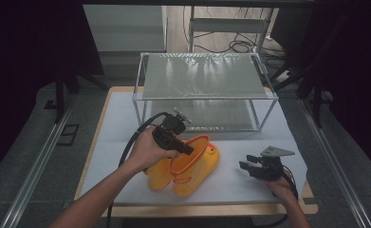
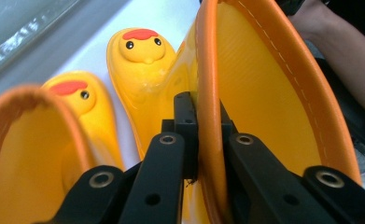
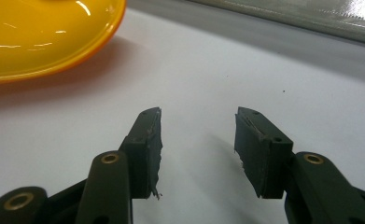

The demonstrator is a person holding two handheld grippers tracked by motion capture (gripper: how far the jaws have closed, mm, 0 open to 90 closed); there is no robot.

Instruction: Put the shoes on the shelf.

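Two yellow rubber boots with orange rims and duck faces on the toes lie together on the white table top (image 1: 249, 137). My left gripper (image 1: 187, 149) is shut on the orange rim of the right boot (image 1: 199, 154), one jaw inside the shaft and one outside. In the left gripper view the left gripper (image 2: 204, 117) pinches that rim (image 2: 207, 70), and the second boot (image 2: 28, 154) lies beside it at the left. My right gripper (image 1: 246, 164) hovers low over the table to the right of the boots, open, with nothing between the jaws (image 3: 198, 140).
A metal-framed two-level shelf rack (image 1: 204, 78) stands at the back of the table, just behind the boots. A curved yellow boot surface (image 3: 45, 32) lies ahead and left of the right gripper. The table's front edge (image 1: 211, 209) is close to both forearms.
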